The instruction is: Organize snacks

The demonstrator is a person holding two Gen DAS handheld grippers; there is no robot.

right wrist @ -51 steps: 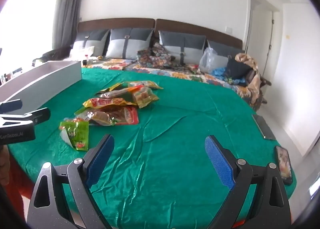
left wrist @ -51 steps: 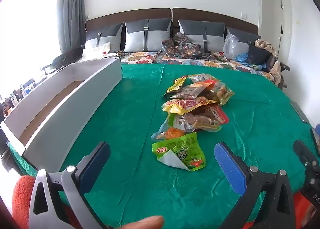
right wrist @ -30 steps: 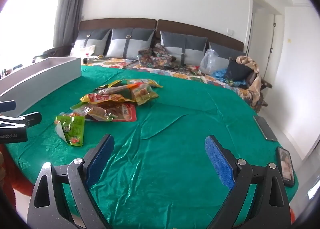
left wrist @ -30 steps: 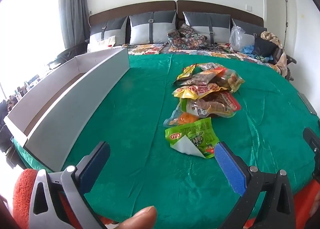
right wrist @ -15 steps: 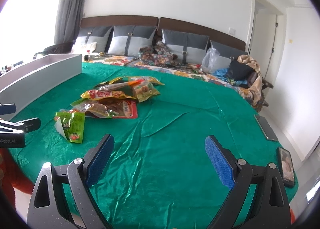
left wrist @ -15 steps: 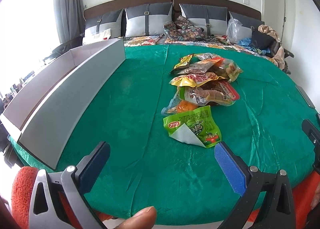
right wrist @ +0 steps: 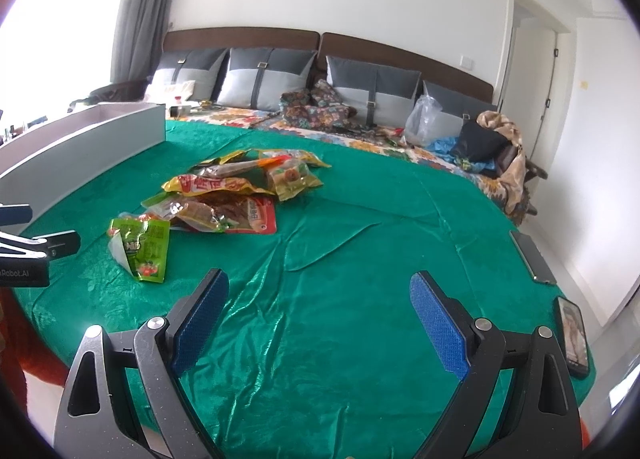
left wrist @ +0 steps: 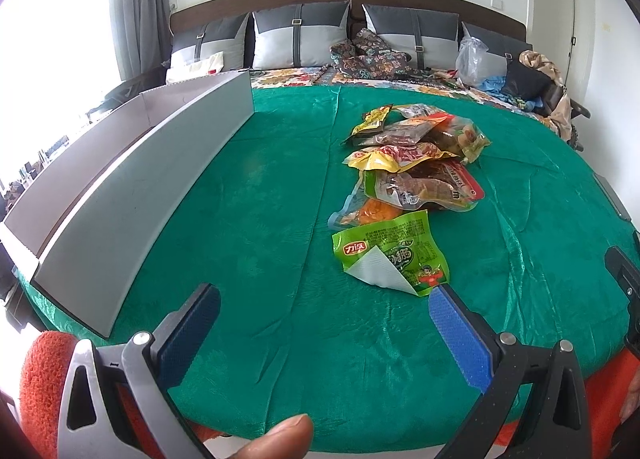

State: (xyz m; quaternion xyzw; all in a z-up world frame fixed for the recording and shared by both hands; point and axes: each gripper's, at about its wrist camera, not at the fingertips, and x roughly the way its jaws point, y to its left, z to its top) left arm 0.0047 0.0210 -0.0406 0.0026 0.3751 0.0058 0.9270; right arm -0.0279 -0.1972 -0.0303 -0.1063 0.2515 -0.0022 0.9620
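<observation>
A pile of snack packets (left wrist: 416, 163) (right wrist: 236, 195) lies on the green tablecloth (left wrist: 260, 219) (right wrist: 360, 259). Nearest me is a green packet (left wrist: 394, 255) (right wrist: 144, 249) with a folded white corner. A long white box (left wrist: 132, 187) (right wrist: 80, 147) stands open-topped along the left. My left gripper (left wrist: 324, 323) is open above the cloth, its right pad just short of the green packet. My right gripper (right wrist: 320, 315) is open over bare cloth, right of the pile. The left gripper's fingers (right wrist: 60, 241) show at the right wrist view's left edge.
Two phones (right wrist: 534, 257) (right wrist: 574, 335) lie at the table's right edge. A bed with grey pillows (left wrist: 300, 35), clothes and a plastic bag (right wrist: 424, 119) stands behind the table. An orange sleeve (left wrist: 44, 379) and a fingertip (left wrist: 276, 437) show low in the left wrist view.
My left gripper has edged forward toward the green packet, which now looks closer to its right pad. The right gripper has shifted slightly; both stay open.
</observation>
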